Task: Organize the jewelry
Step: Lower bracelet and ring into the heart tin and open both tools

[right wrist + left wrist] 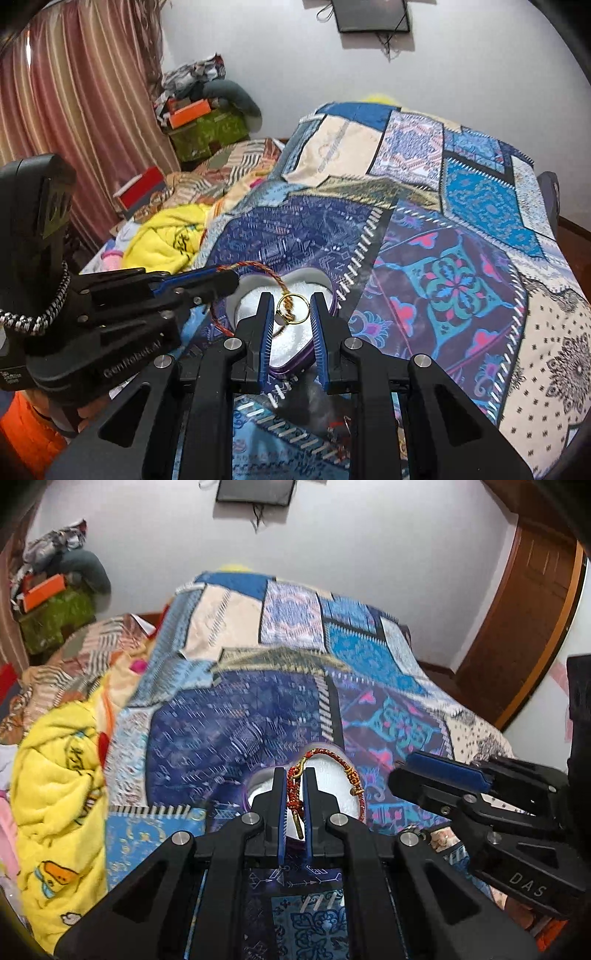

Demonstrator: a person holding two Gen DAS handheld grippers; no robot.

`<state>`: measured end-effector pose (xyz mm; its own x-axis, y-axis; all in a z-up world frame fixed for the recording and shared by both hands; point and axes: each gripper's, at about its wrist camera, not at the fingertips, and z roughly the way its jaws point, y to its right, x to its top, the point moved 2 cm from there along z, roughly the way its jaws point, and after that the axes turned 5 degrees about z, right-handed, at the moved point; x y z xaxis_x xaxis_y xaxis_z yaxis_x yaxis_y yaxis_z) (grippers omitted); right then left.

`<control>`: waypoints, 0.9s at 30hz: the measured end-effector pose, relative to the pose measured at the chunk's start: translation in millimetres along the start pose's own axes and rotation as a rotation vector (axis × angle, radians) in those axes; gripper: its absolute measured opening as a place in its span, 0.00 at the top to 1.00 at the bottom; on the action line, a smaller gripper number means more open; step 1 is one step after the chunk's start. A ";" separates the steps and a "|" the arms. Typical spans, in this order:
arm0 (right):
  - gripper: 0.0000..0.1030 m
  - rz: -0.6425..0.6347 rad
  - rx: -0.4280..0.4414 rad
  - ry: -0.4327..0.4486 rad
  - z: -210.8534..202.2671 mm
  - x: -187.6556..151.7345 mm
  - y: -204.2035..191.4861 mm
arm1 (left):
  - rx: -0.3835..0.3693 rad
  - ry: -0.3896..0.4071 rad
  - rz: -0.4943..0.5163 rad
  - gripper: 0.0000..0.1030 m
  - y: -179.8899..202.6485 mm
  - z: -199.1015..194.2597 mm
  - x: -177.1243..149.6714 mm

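Observation:
A red-and-gold braided bracelet [354, 775] hangs from my left gripper [295, 786], which is shut on its knotted part. The loop droops over a heart-shaped box [332, 766] with white lining. From the right wrist, the same bracelet [258, 265] trails from the left gripper [231, 278] over the box's purple rim [334, 295]. My right gripper [291, 308] is above the box with a gold ring [293, 309] upright between its fingers, the ring's stone against the left pad. Seen from the left wrist, the right gripper [399, 775] is just right of the box; the ring is hidden there.
The box rests on a blue patchwork quilt [461, 280] covering a bed. A yellow blanket [59, 782] is bunched at the left. Striped curtains [74, 92] and a pile of boxes and clothes [207, 122] stand behind; a wooden door [524, 620] is at the right.

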<state>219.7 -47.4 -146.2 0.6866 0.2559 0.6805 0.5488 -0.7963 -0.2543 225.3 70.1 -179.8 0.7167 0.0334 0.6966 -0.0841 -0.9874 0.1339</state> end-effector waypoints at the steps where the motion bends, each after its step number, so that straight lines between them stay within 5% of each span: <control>1: 0.83 -0.006 -0.001 -0.014 5.5 -0.8 0.4 | -0.007 -0.014 0.004 0.94 0.4 5.4 -1.3; 15: 0.82 -0.078 0.016 -0.108 38.4 -4.1 -2.3 | 0.035 -0.041 0.022 0.94 -12.7 17.6 -7.0; 18: 0.82 -0.089 0.012 -0.120 42.4 -4.5 -4.3 | 0.073 -0.035 0.039 0.87 -12.3 13.6 -8.2; 22: 0.81 -0.087 -0.004 -0.149 45.8 -5.9 -4.3 | 0.116 -0.016 0.044 0.65 -12.4 5.6 -9.1; 27: 0.80 -0.047 0.003 -0.138 32.8 -5.2 0.8 | 0.141 0.001 0.036 0.62 -14.7 -7.3 -10.2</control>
<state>232.2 -31.4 -172.5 0.7193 0.3660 0.5905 0.5832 -0.7801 -0.2268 214.1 85.4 -183.7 0.7145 -0.0023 0.6997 -0.0113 -0.9999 0.0083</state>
